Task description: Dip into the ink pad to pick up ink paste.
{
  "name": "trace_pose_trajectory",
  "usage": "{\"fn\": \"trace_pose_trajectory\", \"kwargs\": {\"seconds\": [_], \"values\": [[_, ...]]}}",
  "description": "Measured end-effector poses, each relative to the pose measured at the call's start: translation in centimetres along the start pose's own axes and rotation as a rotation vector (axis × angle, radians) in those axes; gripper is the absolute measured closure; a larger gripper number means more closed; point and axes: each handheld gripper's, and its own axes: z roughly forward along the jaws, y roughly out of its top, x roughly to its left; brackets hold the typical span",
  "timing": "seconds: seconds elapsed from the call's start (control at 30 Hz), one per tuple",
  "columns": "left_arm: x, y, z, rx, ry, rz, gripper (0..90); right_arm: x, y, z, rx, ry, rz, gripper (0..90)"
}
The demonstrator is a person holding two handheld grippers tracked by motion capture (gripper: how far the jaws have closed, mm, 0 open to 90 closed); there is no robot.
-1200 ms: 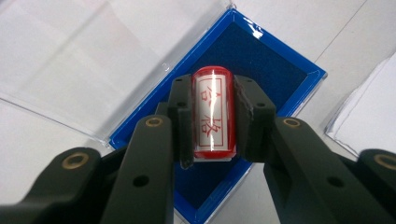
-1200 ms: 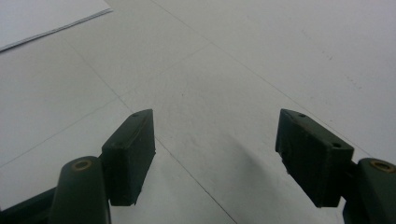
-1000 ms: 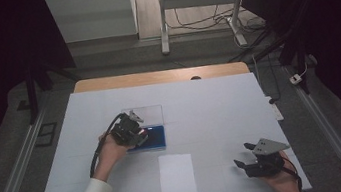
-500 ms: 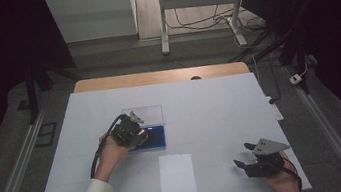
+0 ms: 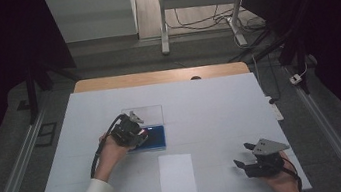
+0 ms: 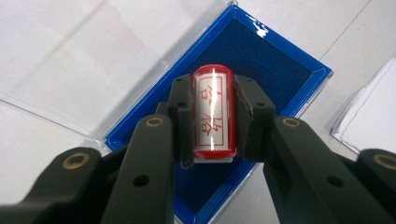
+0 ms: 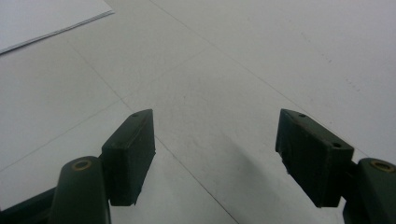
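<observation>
We are resting our right tongs [image 5: 241, 155] low at about five o'clock on the white tabletop [image 5: 210, 105], their jaws standing wide apart with nothing between them; in the right gripper view those right tongs [image 7: 215, 144] are facing bare tabletop, with a corner of the paper sheet [image 7: 42, 18] lying off at eleven o'clock. In the high view the paper sheet [image 5: 177, 177] is lying flat at six o'clock, near the front edge, between our two hands and well apart from both tongs.

Farther in, at about nine o'clock of the tabletop's middle, we are holding our left tongs [image 5: 138, 133] over the blue ink pad [image 5: 156, 137]. In the left gripper view the left tongs [image 6: 212, 119] are clamping a red stamp [image 6: 212, 114], a small cylinder with a white label bearing red characters, one jaw on each side of it. The stamp is sitting over the dark blue felt of the ink pad [image 6: 280, 65]; we cannot tell whether its face is touching the felt. The pad's clear lid [image 6: 84, 60] is lying open flat at ten o'clock of the pad, hinged along its far edge. Nothing is standing between the stamp and the paper sheet [image 6: 369, 112], which is showing at three o'clock.

Beyond the tabletop, a wooden edge [image 5: 160, 76] is running along the far side.
</observation>
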Motion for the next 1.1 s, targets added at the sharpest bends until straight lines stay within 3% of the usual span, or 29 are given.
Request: {"fn": "trace_pose_trajectory", "kwargs": {"seconds": [0.3,0.4,0.47,0.6,0.77,1.1], "values": [[0.2,0.0,-0.1,-0.005,-0.009,0.004,70.7,-0.1,0.0,0.0,0.000,-0.001,0.000,28.0],[0.5,0.0,-0.5,-0.022,-0.025,-0.002,70.3,-0.1,0.0,-0.1,0.001,-0.003,0.001,28.0],[0.6,-0.1,-0.7,-0.040,-0.010,-0.006,70.1,-0.1,0.0,-0.1,-0.001,-0.009,0.000,28.0],[0.9,0.1,-2.5,-0.111,-0.041,-0.026,70.1,-0.3,-0.1,-0.1,-0.003,-0.003,0.000,28.0],[0.6,0.5,-4.5,-0.167,-0.041,-0.018,70.0,-0.3,-0.2,0.0,0.004,-0.007,0.006,28.0],[0.5,0.5,-5.3,-0.195,-0.064,-0.018,69.9,-0.2,-0.2,-0.1,-0.005,-0.003,0.002,28.2]]}}
